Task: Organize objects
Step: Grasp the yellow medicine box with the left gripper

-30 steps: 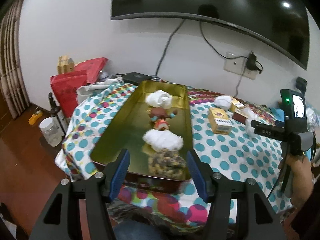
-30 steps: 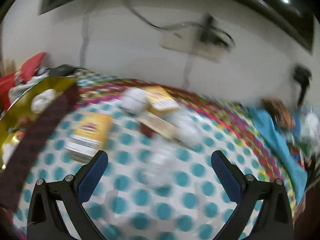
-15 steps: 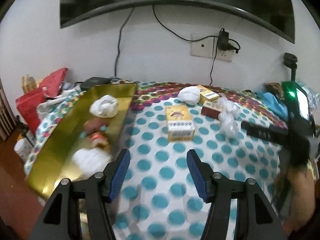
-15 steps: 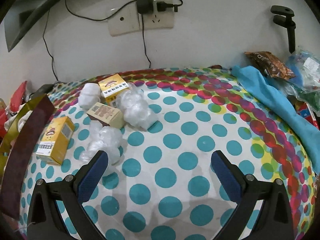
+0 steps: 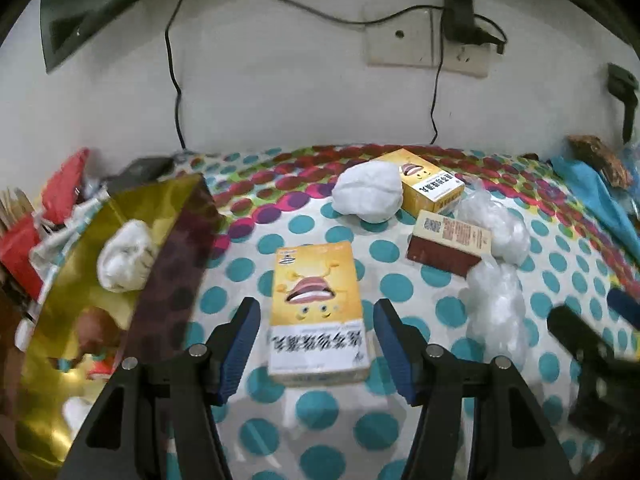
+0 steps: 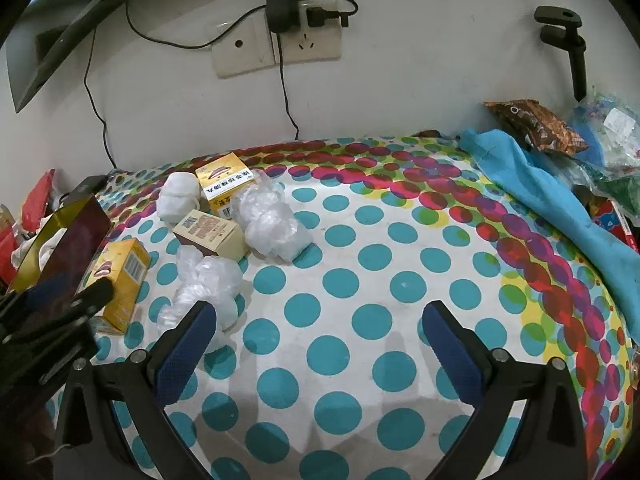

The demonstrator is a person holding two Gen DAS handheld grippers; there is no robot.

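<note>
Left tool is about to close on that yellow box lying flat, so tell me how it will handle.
The yellow box is thin carton, so probably light and could dent if squeezed hard. Lying flat on the polka-dot cloth, it likely slides rather than tips. The left tool straddles it, open.

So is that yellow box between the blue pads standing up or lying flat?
Lying flat. The yellow box rests on its broad side on the dotted cloth, printed face up, between the open left gripper fingers.
</note>
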